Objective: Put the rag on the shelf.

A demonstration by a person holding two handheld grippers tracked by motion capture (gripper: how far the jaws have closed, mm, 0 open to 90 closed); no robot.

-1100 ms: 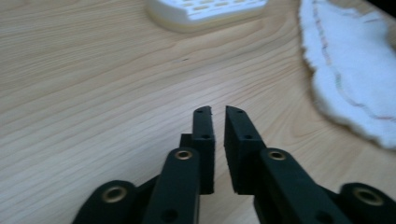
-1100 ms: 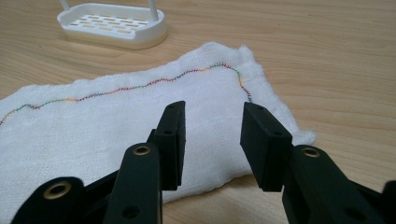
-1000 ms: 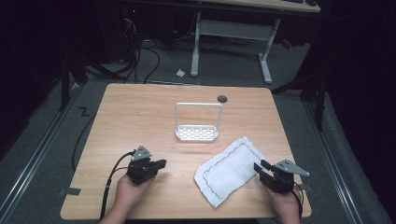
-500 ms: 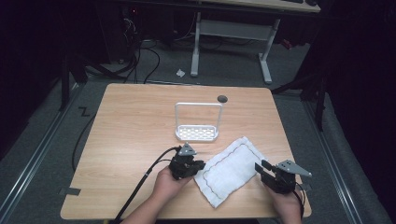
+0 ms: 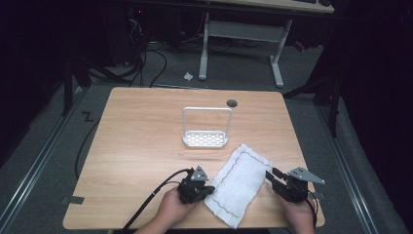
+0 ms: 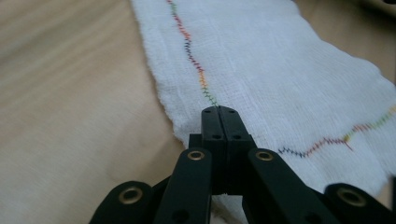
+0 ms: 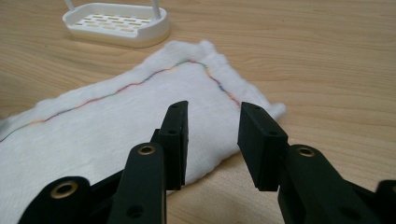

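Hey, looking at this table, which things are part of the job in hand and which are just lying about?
In the job:
- white cloth
- left gripper, shut at the cloth's near corner
- right gripper, open at the cloth's other edge

Just lying about:
- white rack, beyond the cloth
- dark round spot near the table's far edge

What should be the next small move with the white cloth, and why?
Probably bring the right gripper forward onto the cloth edge and close it. Its jaws stand open just short of that edge, while the left gripper is shut at the opposite edge.
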